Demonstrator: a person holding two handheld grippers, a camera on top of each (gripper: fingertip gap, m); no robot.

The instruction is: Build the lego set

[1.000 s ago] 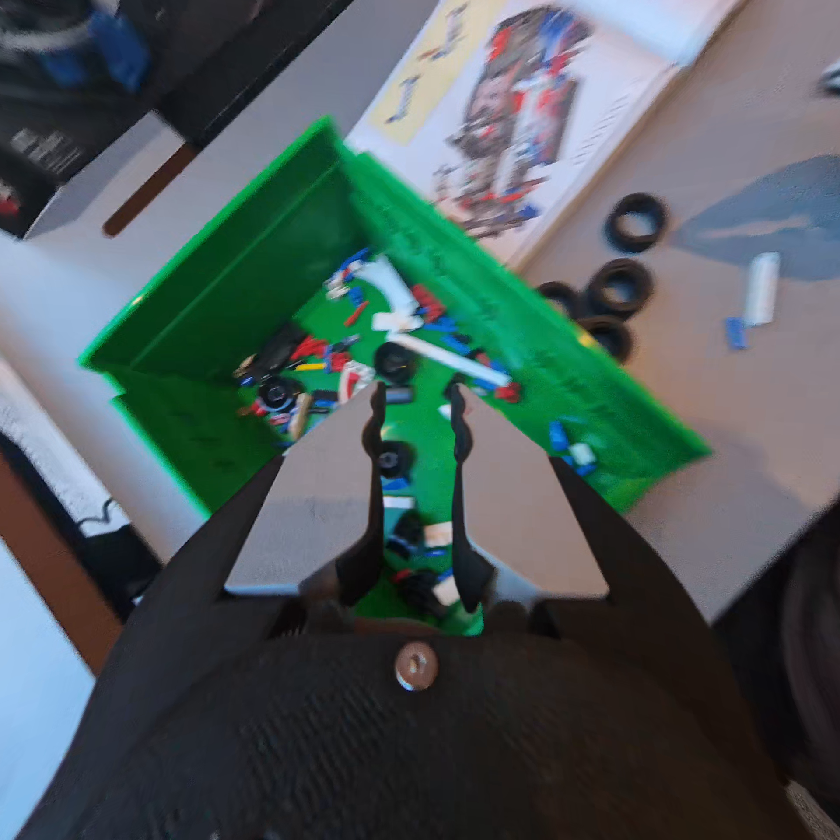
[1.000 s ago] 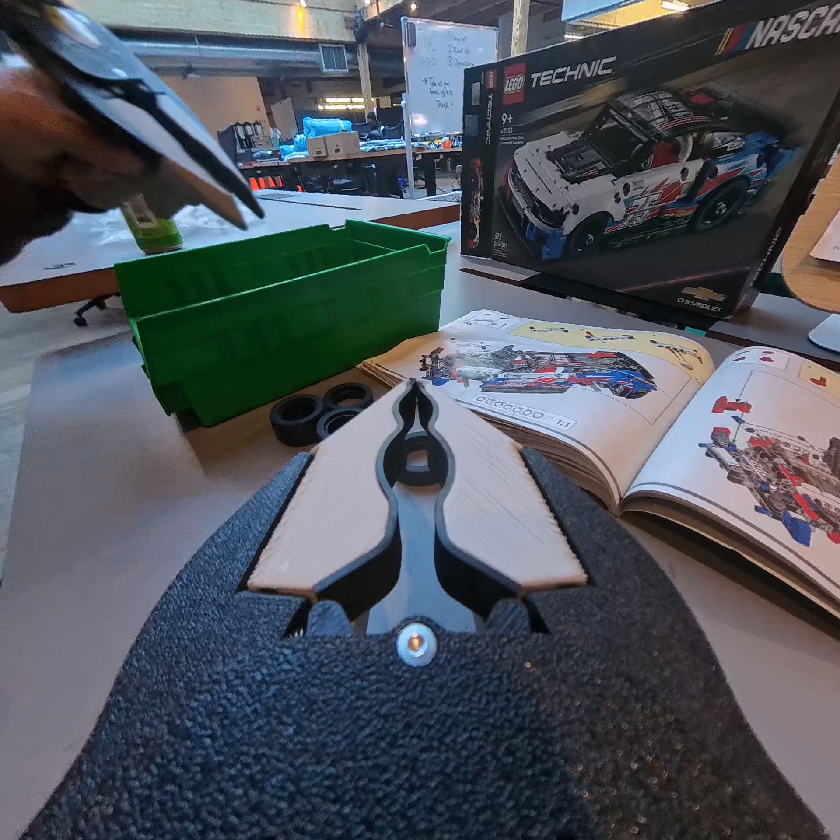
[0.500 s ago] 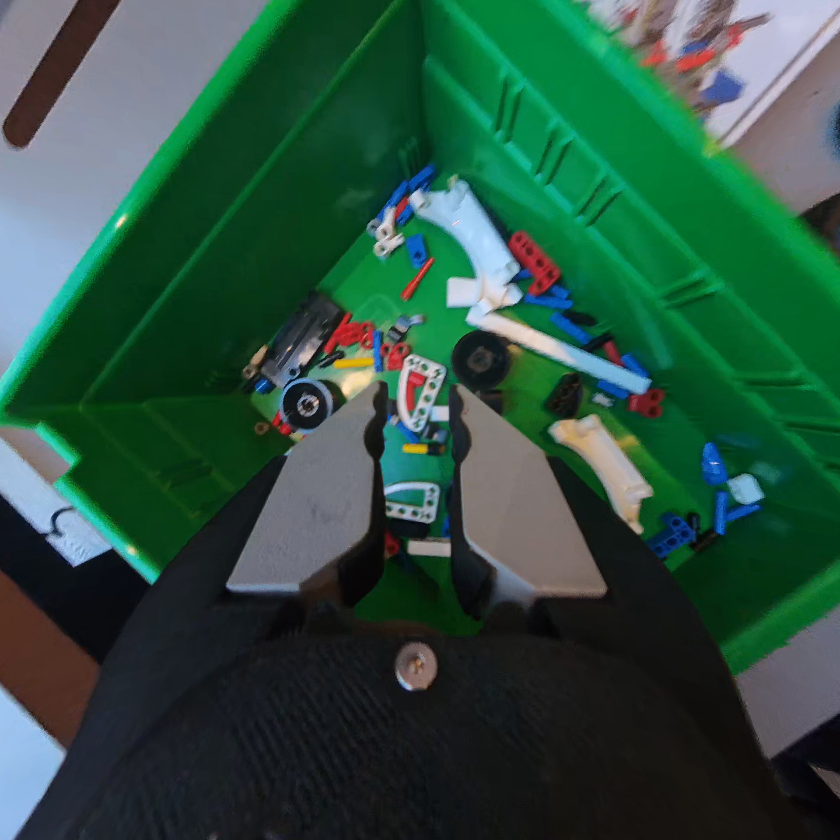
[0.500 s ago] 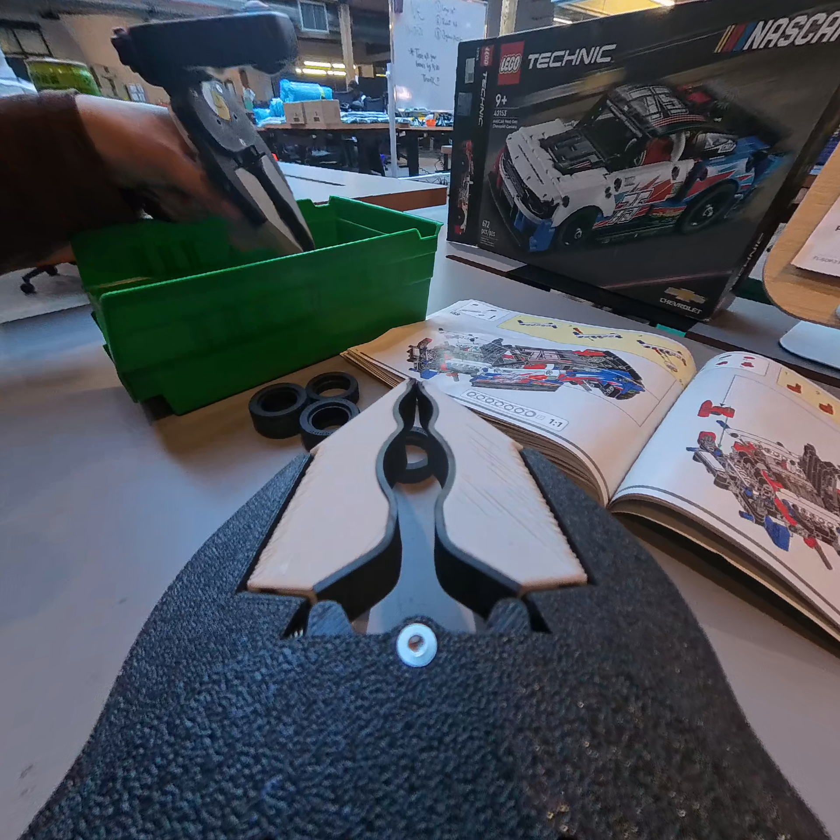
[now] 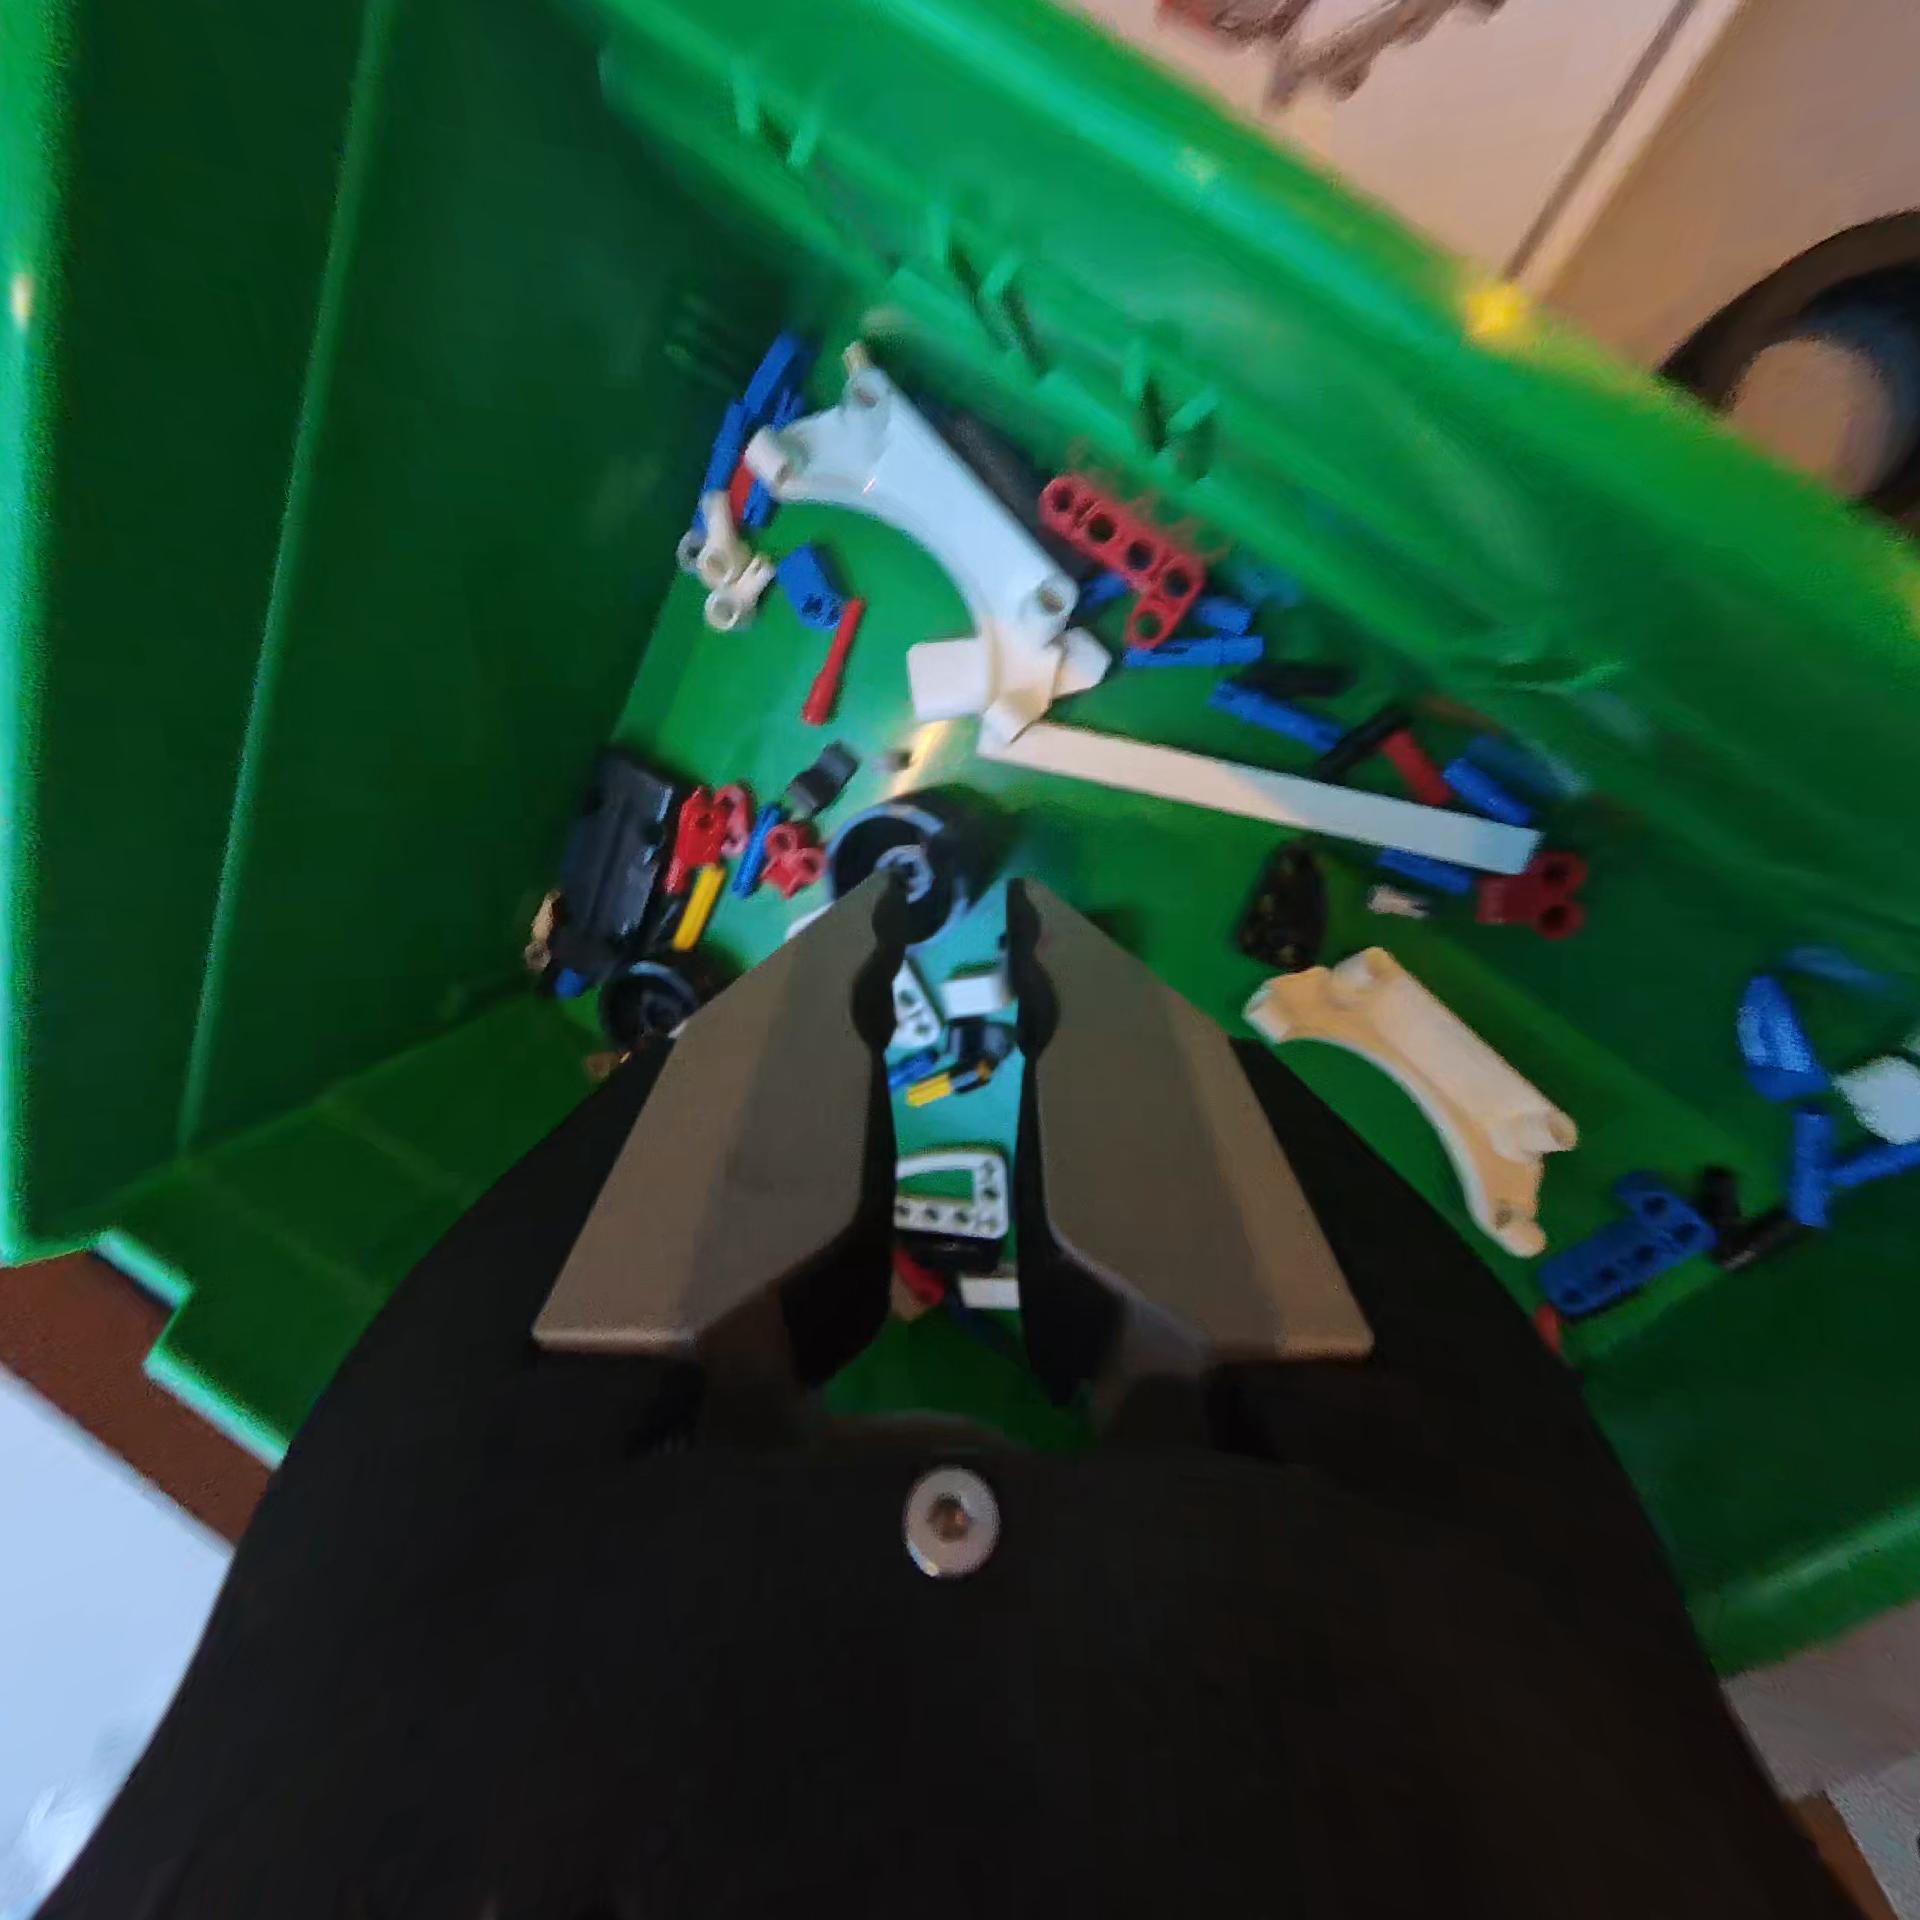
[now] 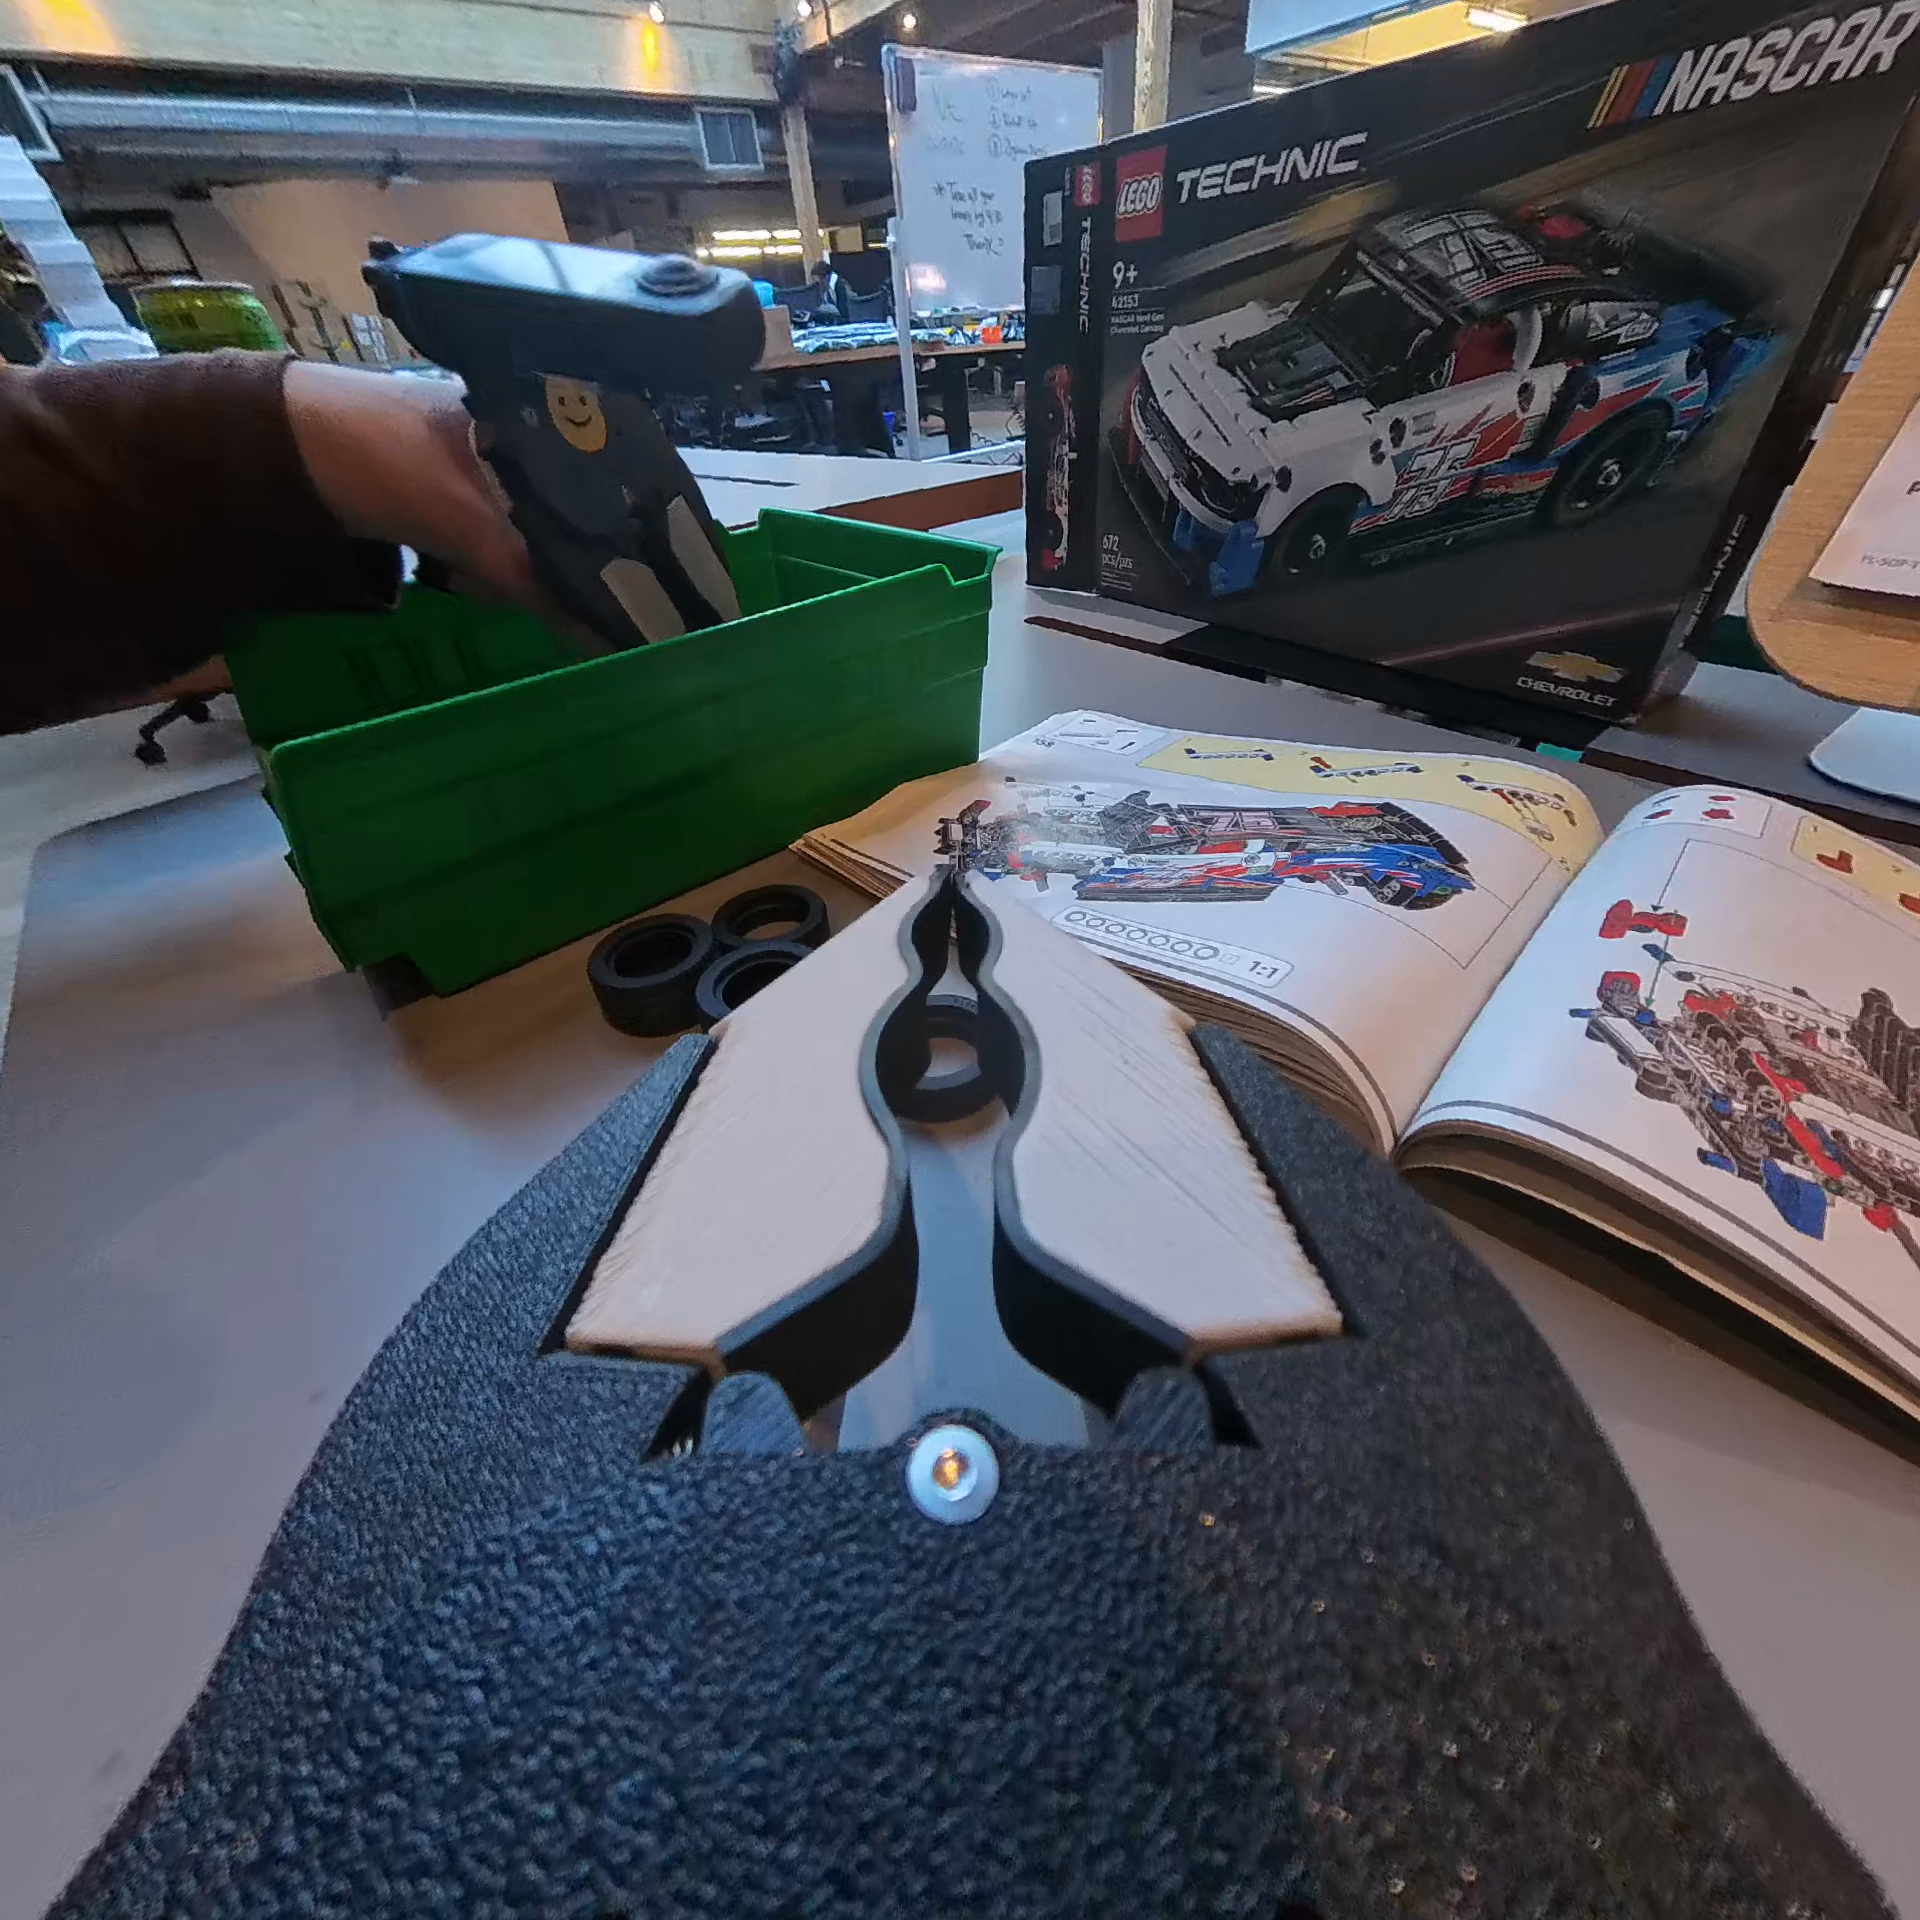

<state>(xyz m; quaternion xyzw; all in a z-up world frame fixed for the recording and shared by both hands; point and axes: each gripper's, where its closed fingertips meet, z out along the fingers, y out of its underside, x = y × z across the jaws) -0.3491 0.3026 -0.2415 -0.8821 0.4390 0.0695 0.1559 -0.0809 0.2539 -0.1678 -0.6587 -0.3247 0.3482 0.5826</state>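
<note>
A green bin (image 5: 416, 520) holds loose Lego pieces: white arch panels (image 5: 935, 499), a long white beam (image 5: 1247, 795), and red, blue and black parts. My left gripper (image 5: 951, 894) is open and empty, low inside the bin, with its left tip at a black wheel hub (image 5: 894, 847). In the right wrist view a hand holds it in the bin (image 6: 623, 790), and its fingers (image 6: 636, 603) dip behind the wall. My right gripper (image 6: 948, 881) is shut just above the table. A black tyre (image 6: 940, 1060) on the table shows through the gap between its fingers.
Three black tyres (image 6: 707, 966) lie by the bin's front corner. An open instruction book (image 6: 1299, 883) lies to the right, with the set's box (image 6: 1455, 364) standing behind it. A second hub (image 5: 649, 997) lies near the bin's left wall. My hands' fingertips stand some 30 cm from each other.
My left gripper has dropped from above the bin down into it and now sits close over the pieces, still open. My right gripper has barely moved.
</note>
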